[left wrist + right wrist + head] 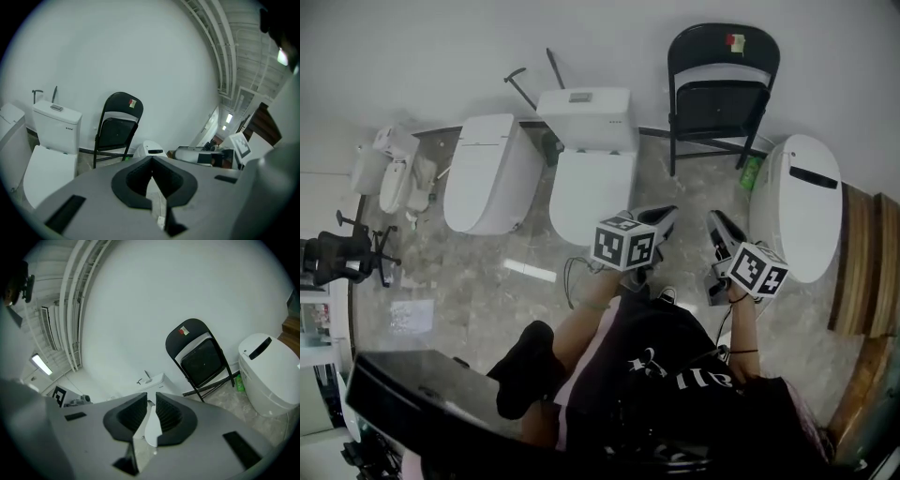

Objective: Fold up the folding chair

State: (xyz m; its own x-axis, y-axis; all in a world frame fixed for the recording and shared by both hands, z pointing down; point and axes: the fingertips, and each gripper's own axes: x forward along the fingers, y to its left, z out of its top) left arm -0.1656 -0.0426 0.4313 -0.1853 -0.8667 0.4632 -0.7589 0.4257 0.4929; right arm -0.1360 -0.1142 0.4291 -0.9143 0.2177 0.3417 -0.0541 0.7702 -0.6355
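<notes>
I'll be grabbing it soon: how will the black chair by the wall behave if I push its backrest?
The chair has a thin tubular frame, so it is probably light yet stiff. It stands nearly flat on a narrow footing, so a push would likely tip it. On the glossy floor its feet may slide.

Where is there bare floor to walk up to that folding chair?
The floor is bare in front of the left toilet, and a strip runs between the middle toilet and the chair. It is crowded between chair and right toilet, where a green bottle sits.
</notes>
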